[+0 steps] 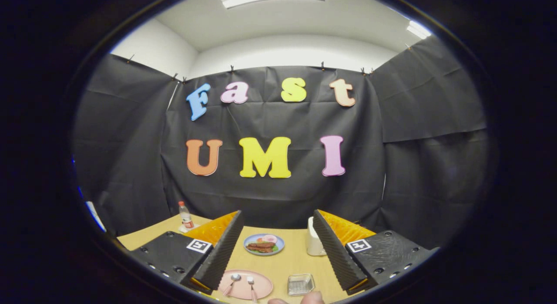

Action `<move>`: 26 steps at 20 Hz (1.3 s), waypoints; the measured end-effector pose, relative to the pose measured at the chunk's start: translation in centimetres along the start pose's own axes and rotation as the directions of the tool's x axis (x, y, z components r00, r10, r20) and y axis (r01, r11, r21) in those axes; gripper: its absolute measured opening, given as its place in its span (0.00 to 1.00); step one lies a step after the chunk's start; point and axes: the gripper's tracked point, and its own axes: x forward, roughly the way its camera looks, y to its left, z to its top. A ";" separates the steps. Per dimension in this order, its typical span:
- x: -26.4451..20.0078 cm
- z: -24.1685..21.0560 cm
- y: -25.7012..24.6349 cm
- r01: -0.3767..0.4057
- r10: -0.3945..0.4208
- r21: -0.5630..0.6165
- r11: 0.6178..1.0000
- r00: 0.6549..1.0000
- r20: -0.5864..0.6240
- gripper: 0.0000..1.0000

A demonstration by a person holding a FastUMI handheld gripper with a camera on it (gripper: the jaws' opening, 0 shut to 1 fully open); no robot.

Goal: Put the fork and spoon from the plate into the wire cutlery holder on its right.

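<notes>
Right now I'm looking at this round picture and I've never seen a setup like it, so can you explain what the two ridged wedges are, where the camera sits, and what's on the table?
The camera rides on a handheld gripper that a person carries, so you look forward along its two fingers. Those are the ridged wedges. They stand wide apart and hold nothing.

Between them, on the wooden table, lies a pink plate carrying a spoon and a fork. Right of it sits a small wire cutlery holder, where both should go. Farther back are a blue plate of food, a white container partly hidden by the right finger, and a water bottle past the left finger. Fingertips of a person's hand peek in nearest the camera.
</notes>
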 end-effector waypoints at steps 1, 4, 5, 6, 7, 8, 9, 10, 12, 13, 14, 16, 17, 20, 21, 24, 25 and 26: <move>-0.1 0.1 0.1 -0.003 0.003 -0.006 1.000 1.000 -0.002 0.97; 0.0 1.3 0.2 0.001 -0.001 -0.010 1.000 1.000 -0.002 0.97; 0.4 1.7 0.3 0.002 -0.002 -0.007 1.000 1.000 -0.006 0.97; 1.0 1.8 0.4 -0.004 0.003 -0.015 1.000 1.000 -0.023 0.97; 1.6 1.4 0.6 -0.010 0.008 -0.029 1.000 0.999 -0.052 0.97; 2.2 0.9 0.9 -0.021 0.016 -0.047 0.999 0.996 -0.093 0.97; 3.1 0.0 1.3 -0.035 0.026 -0.061 0.997 0.990 -0.139 0.97; 3.8 -1.0 1.9 -0.058 0.044 -0.071 0.996 0.980 -0.192 0.97; 4.7 -3.6 3.2 -0.107 0.081 -0.071 0.992 0.950 -0.301 0.97; 4.8 -5.0 3.7 -0.129 0.099 -0.064 0.990 0.931 -0.350 0.97; 4.9 -6.7 4.2 -0.150 0.115 -0.056 0.987 0.907 -0.405 0.97; 4.9 -11.0 4.7 -0.184 0.140 -0.027 0.983 0.831 -0.539 0.95; 4.4 -13.7 4.9 -0.199 0.153 -0.007 0.980 0.775 -0.613 0.96; 2.7 -20.1 4.9 -0.201 0.148 0.032 0.979 0.595 -0.790 0.96; 2.0 -21.8 4.8 -0.209 0.142 0.033 0.977 0.534 -0.833 0.96; -0.4 -26.0 4.1 -0.249 0.096 -0.004 0.969 0.385 -0.918 0.97; -1.0 -27.2 3.6 -0.271 0.072 -0.027 0.962 0.348 -0.935 0.97; -1.5 -28.2 3.6 -0.291 0.047 -0.045 0.956 0.305 -0.951 0.97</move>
